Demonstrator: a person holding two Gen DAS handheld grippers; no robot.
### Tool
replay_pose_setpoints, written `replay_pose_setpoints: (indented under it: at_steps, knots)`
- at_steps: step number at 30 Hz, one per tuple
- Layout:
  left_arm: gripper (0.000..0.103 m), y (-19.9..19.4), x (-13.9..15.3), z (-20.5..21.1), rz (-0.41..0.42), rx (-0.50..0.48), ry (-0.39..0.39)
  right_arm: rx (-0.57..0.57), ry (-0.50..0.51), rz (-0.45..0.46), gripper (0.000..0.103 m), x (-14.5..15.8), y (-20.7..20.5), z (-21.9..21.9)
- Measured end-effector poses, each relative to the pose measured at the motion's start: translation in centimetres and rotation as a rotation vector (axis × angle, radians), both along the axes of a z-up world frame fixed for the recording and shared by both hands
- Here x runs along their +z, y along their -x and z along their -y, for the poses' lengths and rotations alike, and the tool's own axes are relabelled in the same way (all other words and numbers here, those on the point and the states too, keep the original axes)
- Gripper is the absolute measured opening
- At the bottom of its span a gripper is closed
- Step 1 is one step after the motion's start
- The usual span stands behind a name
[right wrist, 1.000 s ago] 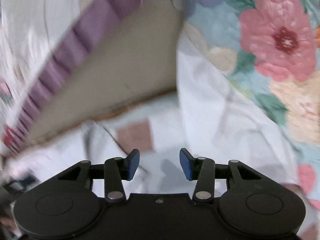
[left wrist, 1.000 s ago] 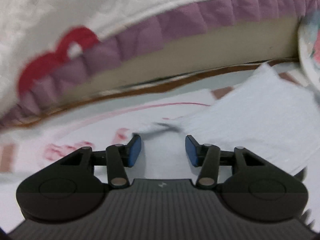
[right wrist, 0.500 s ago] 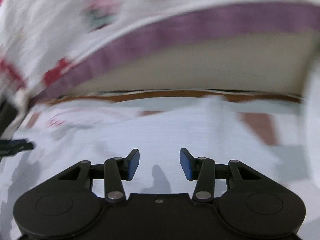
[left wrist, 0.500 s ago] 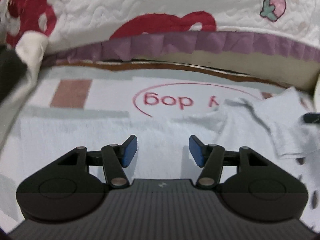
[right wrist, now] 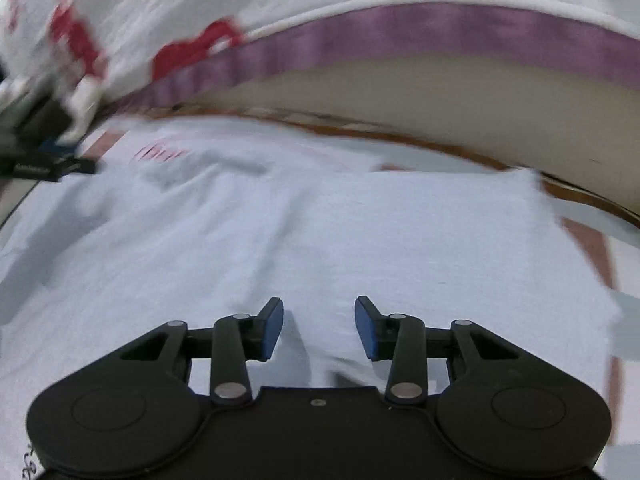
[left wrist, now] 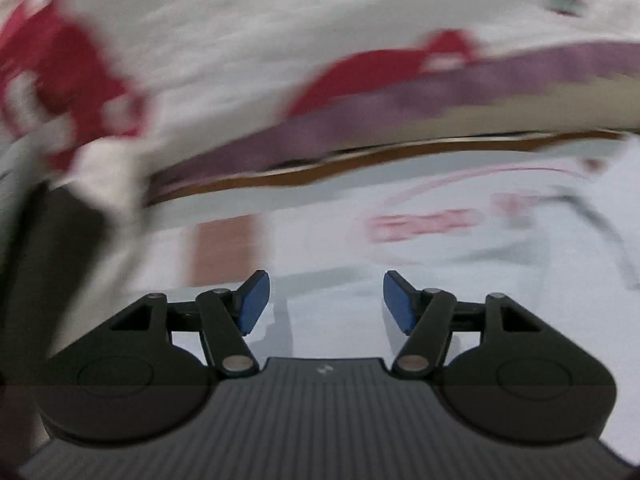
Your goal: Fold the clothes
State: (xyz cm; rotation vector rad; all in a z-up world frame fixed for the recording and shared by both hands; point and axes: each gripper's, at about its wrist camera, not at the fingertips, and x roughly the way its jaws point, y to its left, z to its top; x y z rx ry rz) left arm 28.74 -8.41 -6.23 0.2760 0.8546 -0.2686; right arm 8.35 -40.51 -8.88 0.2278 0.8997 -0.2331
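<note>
While both the left gripper (left wrist: 326,304) and right gripper (right wrist: 319,330) gape empty, the white garment (right wrist: 320,232) lies flat, stretching left-right.

Heavy motion smear across the left wrist view, worst over the far quilt (left wrist: 224,40). The right wrist view is sharper near, blurring far left. Soft, even light, faint shadows on the white garment (right wrist: 320,240). Fisheye bends the edges, corners go dark.

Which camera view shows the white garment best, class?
The right wrist view: the white garment spreads across most of the frame ahead of the open right gripper, creases visible. The left wrist view is motion-blurred and shows only part of it at the right, beyond the open left gripper.
</note>
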Motion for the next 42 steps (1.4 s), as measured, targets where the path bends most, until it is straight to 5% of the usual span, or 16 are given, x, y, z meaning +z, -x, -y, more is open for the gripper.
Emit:
replay_pose_setpoints:
  at_steps: [5, 8, 13, 19, 20, 22, 23, 24, 29, 35, 42]
  knots:
    - [0.068, -1.5, 0.2, -7.8, -0.031, 0.079, -0.022, -0.247, 0.026, 0.018, 0.047, 0.5, 3.9, 4.4]
    - [0.068, -1.0, -0.4, -11.3, -0.035, 0.111, 0.074, -0.336, -0.039, 0.047, 0.047, 0.4, 5.5, 5.0]
    - [0.074, -0.6, -1.5, -12.2, -0.027, 0.092, 0.213, -0.275, 0.024, 0.006, 0.051, 0.1, 4.8, 2.9]
    - [0.083, -1.2, -3.2, -10.6, 0.008, 0.090, 0.161, -0.305, 0.049, -0.008, 0.052, -1.1, 5.5, 2.2]
    - [0.082, -1.3, -3.3, -10.6, 0.028, 0.110, 0.137, -0.304, 0.051, -0.013, 0.054, -1.3, 5.8, 2.2]
    - [0.054, -1.4, -3.1, -10.9, 0.049, 0.136, 0.159, -0.299, 0.049, -0.011, 0.055, -1.3, 6.4, 2.3]
    - [0.019, -1.6, -2.9, -10.9, 0.053, 0.129, 0.159, -0.296, 0.045, -0.011, 0.055, -1.3, 6.5, 2.5]
    - [0.009, -1.7, -2.7, -10.8, 0.050, 0.116, 0.164, -0.293, 0.041, -0.012, 0.055, -1.3, 6.7, 2.6]
    - [0.007, -1.3, -1.3, -10.4, 0.089, 0.116, 0.164, -0.283, 0.059, -0.021, 0.057, -1.3, 6.6, 2.5]
    - [0.007, -0.7, 0.8, -10.4, 0.237, 0.135, 0.049, -0.310, 0.043, -0.013, 0.063, -1.4, 6.9, 2.8]
    - [0.019, -1.0, -1.9, -10.1, 0.157, 0.152, -0.037, -0.311, 0.034, -0.016, 0.063, -1.3, 6.9, 2.9]
